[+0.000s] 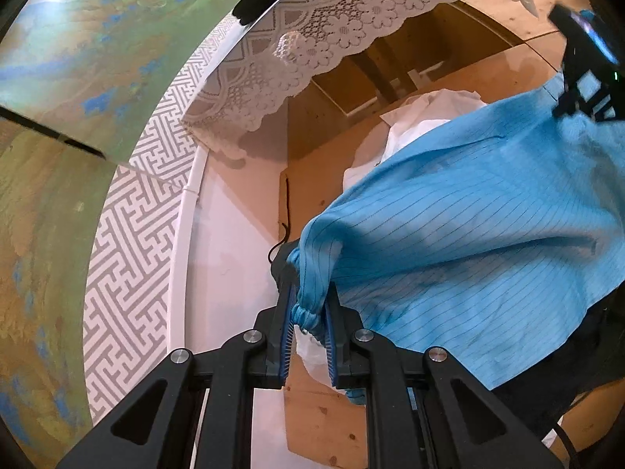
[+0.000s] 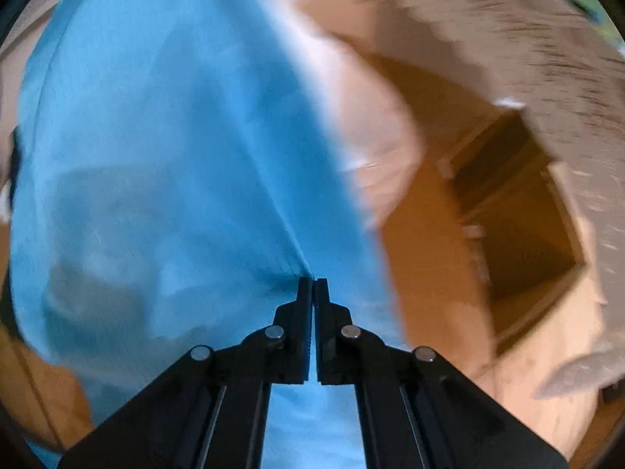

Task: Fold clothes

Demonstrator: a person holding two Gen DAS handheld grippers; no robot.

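Note:
A light blue pinstriped garment hangs stretched in the air between both grippers. My left gripper is shut on its gathered elastic cuff, which bunches between the blue pads. At the upper right of the left wrist view, the right gripper holds the far end of the cloth. In the blurred right wrist view the same blue garment fills the left half, and my right gripper is shut on a pinched fold of it.
A white garment lies on the wooden floor beyond the blue one. A lace-edged tablecloth hangs at the top. A patterned wall and white baseboard stand at left. A black cable runs along the floor. A wooden compartment opens at right.

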